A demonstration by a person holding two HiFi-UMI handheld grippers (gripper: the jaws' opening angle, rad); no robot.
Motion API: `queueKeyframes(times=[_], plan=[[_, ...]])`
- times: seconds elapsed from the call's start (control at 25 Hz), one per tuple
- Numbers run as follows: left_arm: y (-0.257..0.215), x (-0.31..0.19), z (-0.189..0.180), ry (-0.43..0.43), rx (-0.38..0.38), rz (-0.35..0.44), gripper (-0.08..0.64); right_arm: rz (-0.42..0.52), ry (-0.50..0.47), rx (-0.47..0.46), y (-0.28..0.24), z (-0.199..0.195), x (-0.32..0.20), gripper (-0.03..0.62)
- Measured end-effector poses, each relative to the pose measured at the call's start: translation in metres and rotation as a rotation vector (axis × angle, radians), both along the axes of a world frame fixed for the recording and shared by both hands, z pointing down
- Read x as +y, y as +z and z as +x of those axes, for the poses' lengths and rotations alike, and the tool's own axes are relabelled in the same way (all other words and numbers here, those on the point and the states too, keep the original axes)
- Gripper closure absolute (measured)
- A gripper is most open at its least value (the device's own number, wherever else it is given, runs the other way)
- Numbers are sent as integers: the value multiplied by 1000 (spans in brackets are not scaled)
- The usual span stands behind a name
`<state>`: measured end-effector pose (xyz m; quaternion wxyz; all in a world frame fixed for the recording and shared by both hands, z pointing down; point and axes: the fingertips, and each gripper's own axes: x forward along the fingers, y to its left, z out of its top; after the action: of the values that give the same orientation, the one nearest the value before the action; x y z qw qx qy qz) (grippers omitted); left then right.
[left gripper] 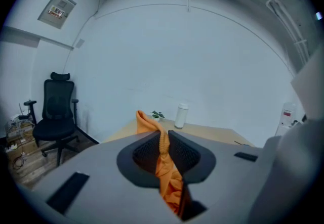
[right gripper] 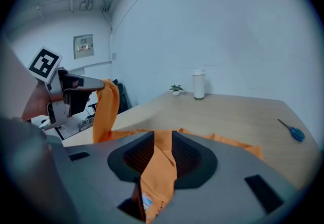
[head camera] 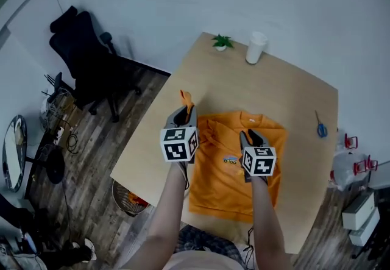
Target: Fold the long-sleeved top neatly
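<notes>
An orange long-sleeved top (head camera: 234, 165) lies on the wooden table (head camera: 286, 89), its collar toward the far side. My left gripper (head camera: 184, 110) is lifted over the top's left edge and is shut on a sleeve end (left gripper: 161, 154) that sticks up past the jaws (head camera: 186, 97). My right gripper (head camera: 251, 136) hovers over the middle of the top and is shut on a fold of the orange fabric (right gripper: 158, 165). In the right gripper view the left gripper (right gripper: 96, 85) shows at the left with the sleeve (right gripper: 105, 109) hanging from it.
A small potted plant (head camera: 222, 42) and a white cylinder (head camera: 256, 47) stand at the table's far edge. Blue-handled scissors (head camera: 320, 126) lie near the right edge. A black office chair (head camera: 88, 58) stands left of the table, clutter on the floor at both sides.
</notes>
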<state>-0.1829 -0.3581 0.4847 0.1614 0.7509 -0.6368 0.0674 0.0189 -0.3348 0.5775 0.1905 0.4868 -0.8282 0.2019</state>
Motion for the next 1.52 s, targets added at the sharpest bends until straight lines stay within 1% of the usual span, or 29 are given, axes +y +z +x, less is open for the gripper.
queueKeyframes(times=[0.2,0.32,0.48,0.68,0.84,0.96,1.04,1.16,1.36,1.44,1.48,1.52], plan=[[1,-15,76,138,-11,1,512,-5,97,9,1,60,8,477],[9,-18,123,217,-17,-11,512,-12,154,16,4,96,15,477],[24,-16,180,316,-44,-29,512,-17,219,23,6,138,22,477],[43,-5,242,434,-87,-42,512,-27,279,28,10,175,35,477],[55,3,286,521,-106,-49,512,-41,318,30,16,198,44,477],[68,12,313,578,-123,-65,512,-48,345,34,19,215,51,477],[81,17,326,604,-132,-91,512,-53,360,36,21,225,57,477],[100,25,343,634,-122,-145,511,-61,377,39,24,238,64,477],[131,31,361,691,-159,-209,509,-69,389,47,28,250,71,477],[141,37,364,711,-139,-255,504,-71,391,47,28,252,73,477],[144,41,365,726,-113,-283,489,-70,393,46,28,252,73,477],[145,46,367,742,-81,-305,441,-68,394,44,27,253,73,477]])
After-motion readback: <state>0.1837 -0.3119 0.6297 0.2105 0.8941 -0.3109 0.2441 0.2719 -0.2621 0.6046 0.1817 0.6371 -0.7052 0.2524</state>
